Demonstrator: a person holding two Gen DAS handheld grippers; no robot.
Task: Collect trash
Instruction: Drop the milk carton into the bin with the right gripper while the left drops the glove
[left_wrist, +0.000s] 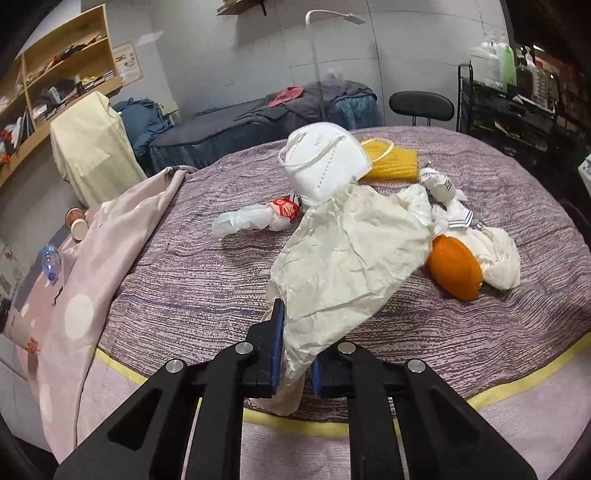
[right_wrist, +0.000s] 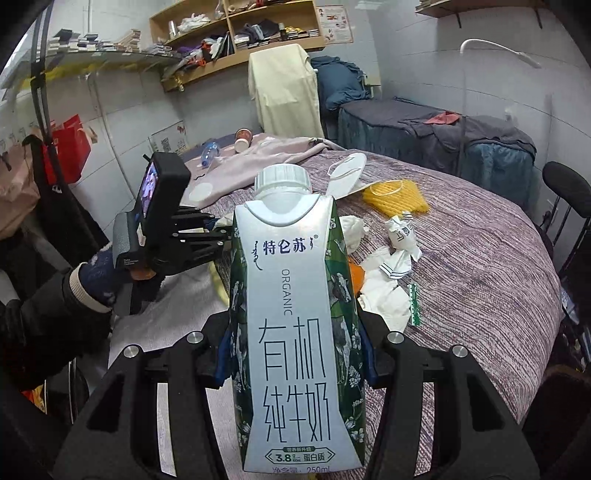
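The left claw (left_wrist: 295, 347) is clamped on a crumpled cream paper sheet (left_wrist: 343, 258), its blue pads pinching the sheet's narrow lower tail at the bottom centre of the left wrist view. From that pinch the sheet fans up and to the right across the frame, its long axis running diagonally away from the claw toward the heap of trash still lying on the bed (left_wrist: 184, 266). The paper is thin, matte and heavily creased, so it will likely flop and trail when moved.

The right claw (right_wrist: 295, 354) is closed on a milk carton (right_wrist: 295, 332), which stands upright between the jaws and fills the middle of the right wrist view. The carton is a stiff, glossy, tapered box with a white screw cap, silver front and dark green printed sides.

Both claws being full, the remaining litter lies ahead of them, in the middle and right of both frames: a white moulded face mask (left_wrist: 325, 162) with elastic loops, a yellow foam net sleeve (left_wrist: 391, 162), an orange rounded lid-like thing (left_wrist: 454, 269) that looks smooth and hard, twisted white tissue wads (left_wrist: 498, 258) and a knotted thin plastic bag (left_wrist: 255, 218) with red print. The bed's cover is a woven, streaky purple fabric with a yellow edge band; a pink spotted blanket (left_wrist: 74, 302) lies at left. No bin shows in either view.
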